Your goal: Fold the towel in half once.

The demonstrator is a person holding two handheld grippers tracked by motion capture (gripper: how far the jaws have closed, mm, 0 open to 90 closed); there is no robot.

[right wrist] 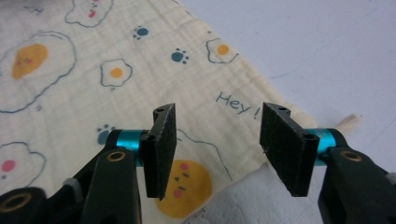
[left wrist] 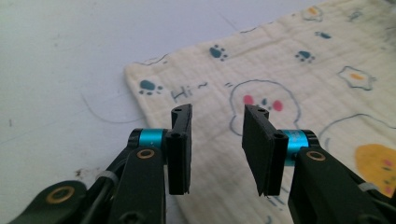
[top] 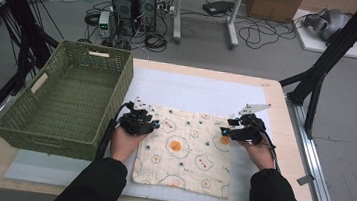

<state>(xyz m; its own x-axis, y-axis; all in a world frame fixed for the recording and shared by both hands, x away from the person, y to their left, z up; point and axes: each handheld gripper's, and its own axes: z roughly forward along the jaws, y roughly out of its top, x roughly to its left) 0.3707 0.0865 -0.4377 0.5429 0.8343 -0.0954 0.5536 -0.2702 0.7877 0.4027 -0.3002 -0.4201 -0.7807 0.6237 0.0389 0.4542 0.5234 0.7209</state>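
Left tool: jaws partly open, nothing gripped, poised over the far left corner of the cloth. Right tool: jaws partly open, empty, above the cloth's far right corner. Cloth lies flat on the desk. Green basket stands left of it, empty.

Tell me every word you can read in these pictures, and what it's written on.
"Hi~" – on the cloth, near its corner, beside a blue paw print, in the left gripper view.
"Hey!" – on the cloth, near its edge, in the right gripper view.
Small marks on the cloth in the high view are too small to read.
The basket bears no lettering that I can make out.
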